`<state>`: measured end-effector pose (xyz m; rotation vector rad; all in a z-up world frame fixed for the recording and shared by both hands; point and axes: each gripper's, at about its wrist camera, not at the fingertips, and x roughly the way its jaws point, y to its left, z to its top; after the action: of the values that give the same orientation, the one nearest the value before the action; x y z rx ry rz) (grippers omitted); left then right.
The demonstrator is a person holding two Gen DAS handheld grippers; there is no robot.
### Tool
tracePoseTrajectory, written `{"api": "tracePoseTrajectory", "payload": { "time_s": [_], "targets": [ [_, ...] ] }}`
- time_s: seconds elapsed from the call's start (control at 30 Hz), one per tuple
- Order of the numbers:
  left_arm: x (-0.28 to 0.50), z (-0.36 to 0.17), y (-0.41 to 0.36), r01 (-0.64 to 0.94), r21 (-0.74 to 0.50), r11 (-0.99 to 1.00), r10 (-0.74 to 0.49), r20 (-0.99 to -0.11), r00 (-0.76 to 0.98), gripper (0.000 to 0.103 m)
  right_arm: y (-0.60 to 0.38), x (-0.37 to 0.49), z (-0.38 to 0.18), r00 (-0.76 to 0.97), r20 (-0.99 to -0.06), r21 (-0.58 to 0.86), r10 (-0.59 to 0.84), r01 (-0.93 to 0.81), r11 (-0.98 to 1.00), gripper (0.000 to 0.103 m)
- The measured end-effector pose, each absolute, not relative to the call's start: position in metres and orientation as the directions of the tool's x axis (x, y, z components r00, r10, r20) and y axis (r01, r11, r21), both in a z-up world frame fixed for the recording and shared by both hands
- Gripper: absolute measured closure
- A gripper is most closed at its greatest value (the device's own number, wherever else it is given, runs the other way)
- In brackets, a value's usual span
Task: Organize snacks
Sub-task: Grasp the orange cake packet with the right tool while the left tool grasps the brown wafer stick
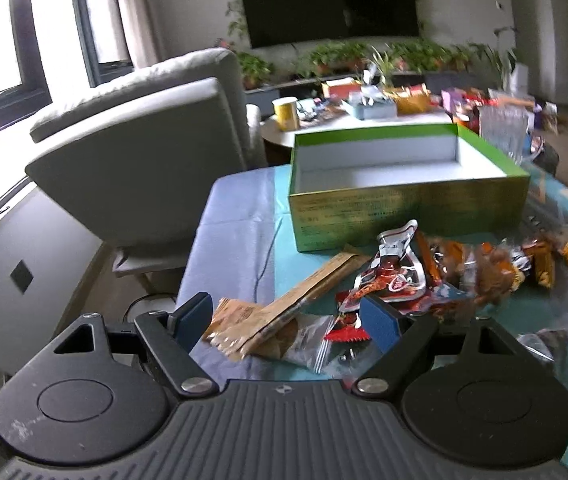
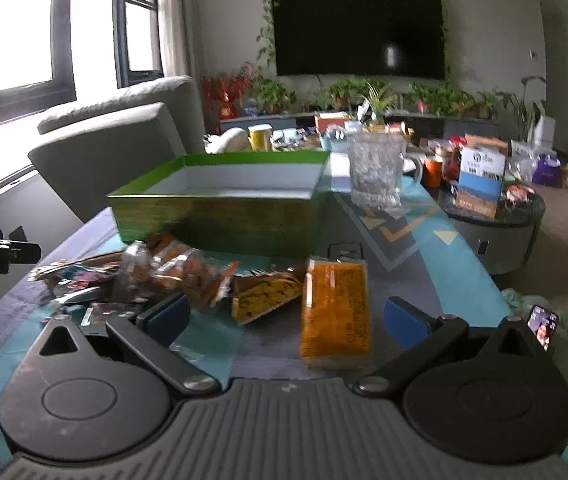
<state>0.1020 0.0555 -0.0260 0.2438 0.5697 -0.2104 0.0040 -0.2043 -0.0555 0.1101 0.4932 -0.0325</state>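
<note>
Snacks loose by the table edge, box empty

Risk 1: left gripper (image 1: 288,316), jaws wide apart and holding nothing, hanging over a tan packet (image 1: 284,308) and a clear wrapper (image 1: 304,340) lying near the left edge of the table (image 1: 236,208). Easy to nudge either off that edge with a low or sideways approach.

Risk 2: overlap. Tan packet resting partly on the clear wrapper and touching a red packet (image 1: 392,276); closing here likely to pinch 2 at once or crumple what is inside.

Risk 3: right gripper (image 2: 284,320), jaws also spread and empty, with an orange packet (image 2: 334,312) lying flat between them at the near edge. Flat, slick foil apt to slide out of a shallow pinch.

Risk 4: green box (image 1: 404,184), open and seemingly empty, standing mid-table just behind the pile (image 2: 188,276). Light enough, probably, to shift if a jaw or packet catches its front wall. Glass mug (image 2: 376,172) close behind its right corner, liable to tip if the box gets pushed back.
</note>
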Motion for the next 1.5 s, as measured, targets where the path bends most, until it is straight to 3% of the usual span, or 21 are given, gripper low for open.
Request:
{"api": "tracePoseTrajectory", "payload": {
  "time_s": [0.67, 0.77, 0.87, 1.0, 1.07, 1.13, 1.5],
  "targets": [
    [0.186, -0.058, 0.039, 0.432, 0.158, 0.888, -0.243, -0.637, 0.732, 0.025, -0.224, 0.062, -0.075, 0.785, -0.62, 0.13, -0.004, 0.107, 0.986, 0.06],
    [0.195, -0.06, 0.046, 0.462, 0.076, 0.884, -0.298, -0.669, 0.681, 0.029, -0.224, 0.065, -0.076, 0.779, -0.627, 0.134, 0.0, 0.108, 0.985, 0.06],
    [0.204, -0.061, 0.059, 0.44, -0.023, 0.897, -0.329, -0.7, 0.634, 0.042, -0.224, 0.066, -0.077, 0.777, -0.629, 0.128, -0.005, 0.11, 0.986, 0.06],
    [0.209, -0.065, 0.076, 0.38, -0.108, 0.919, -0.335, -0.722, 0.606, 0.045, -0.225, 0.067, -0.076, 0.778, -0.629, 0.137, 0.002, 0.108, 0.985, 0.06],
    [0.208, -0.066, 0.081, 0.371, -0.149, 0.917, -0.358, -0.719, 0.596, 0.054, -0.224, 0.066, -0.076, 0.779, -0.627, 0.133, 0.001, 0.105, 0.986, 0.06],
    [0.205, -0.065, 0.083, 0.374, -0.191, 0.907, -0.39, -0.714, 0.582, 0.074, -0.223, 0.066, -0.077, 0.778, -0.628, 0.127, -0.002, 0.104, 0.986, 0.06],
    [0.178, -0.051, 0.082, 0.374, -0.195, 0.907, -0.399, -0.685, 0.61, 0.079, -0.223, 0.062, -0.071, 0.763, -0.646, 0.136, -0.013, 0.132, 0.982, 0.061]
  ]
}}
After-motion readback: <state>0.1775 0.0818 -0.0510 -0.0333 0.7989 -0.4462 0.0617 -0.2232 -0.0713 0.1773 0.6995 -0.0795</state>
